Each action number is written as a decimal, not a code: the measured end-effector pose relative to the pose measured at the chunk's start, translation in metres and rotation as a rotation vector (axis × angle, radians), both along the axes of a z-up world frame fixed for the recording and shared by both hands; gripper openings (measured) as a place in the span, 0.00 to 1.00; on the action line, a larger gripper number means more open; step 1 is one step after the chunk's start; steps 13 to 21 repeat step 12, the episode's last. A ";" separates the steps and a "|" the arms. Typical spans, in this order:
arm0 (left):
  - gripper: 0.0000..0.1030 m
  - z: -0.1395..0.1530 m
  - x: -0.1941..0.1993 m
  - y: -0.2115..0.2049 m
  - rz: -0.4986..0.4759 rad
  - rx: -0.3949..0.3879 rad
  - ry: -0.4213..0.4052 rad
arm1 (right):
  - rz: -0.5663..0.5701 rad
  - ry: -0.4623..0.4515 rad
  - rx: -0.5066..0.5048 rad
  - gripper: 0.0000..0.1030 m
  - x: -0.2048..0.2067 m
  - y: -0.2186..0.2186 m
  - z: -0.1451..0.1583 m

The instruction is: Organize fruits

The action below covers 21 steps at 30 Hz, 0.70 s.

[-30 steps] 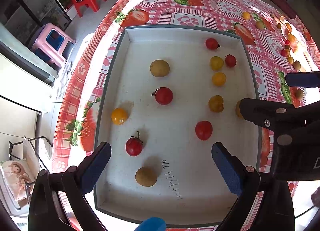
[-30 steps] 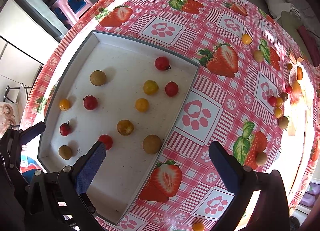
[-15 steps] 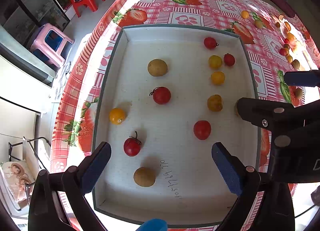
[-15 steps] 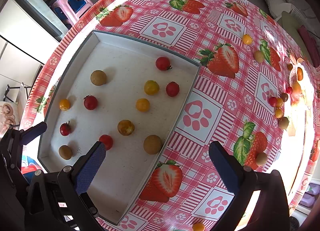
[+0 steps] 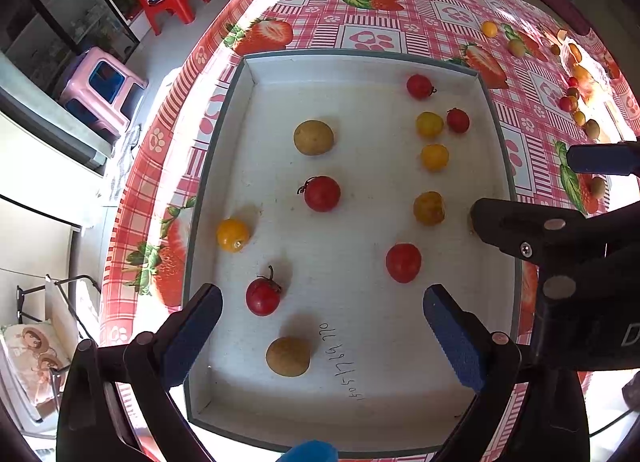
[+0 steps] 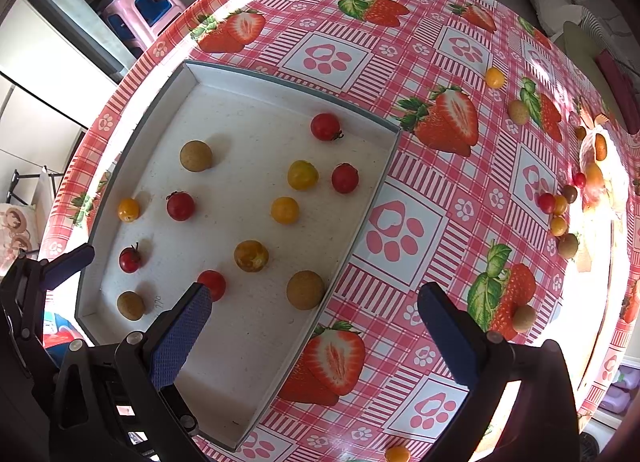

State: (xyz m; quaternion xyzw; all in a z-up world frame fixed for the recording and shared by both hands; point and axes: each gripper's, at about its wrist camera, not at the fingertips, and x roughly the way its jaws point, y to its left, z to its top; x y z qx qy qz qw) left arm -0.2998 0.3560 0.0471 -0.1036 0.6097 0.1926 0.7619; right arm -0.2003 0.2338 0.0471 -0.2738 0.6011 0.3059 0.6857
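Tablecloth with the strawberry print is covering the whole table, and the white tray is sitting on its left part, taking up most of the left wrist view. Left gripper is hovering over the tray's near end, fingers spread wide, holding nothing; right gripper is hanging over the tray's right wall, also spread and empty. Fruits are lying in two groups: about a dozen scattered loose in the tray, mixed by colour, and more sitting on the cloth well apart to the right, clustered near the bright far edge. Nearest to the left gripper are a brown fruit and a stemmed red tomato; a brown one is resting just beside the tray's right wall. Sorting looks barely started. Risks, as a judgement: everything here is round and small, so an off-centre pinch is likely squirting a fruit sideways into its neighbours; the wall is probably blocking one finger on the wall-side brown fruit; soft tomatoes are prone to splitting under a hard squeeze; loose ones near the table edge could be rolling off if nudged.
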 end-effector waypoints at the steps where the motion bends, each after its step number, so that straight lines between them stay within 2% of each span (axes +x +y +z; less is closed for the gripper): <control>1: 0.98 0.000 0.000 0.000 0.001 0.000 -0.001 | 0.000 0.001 0.000 1.00 0.000 0.000 0.000; 21: 0.98 0.002 -0.001 -0.002 -0.012 -0.002 -0.024 | -0.003 0.003 -0.002 1.00 0.000 0.000 -0.002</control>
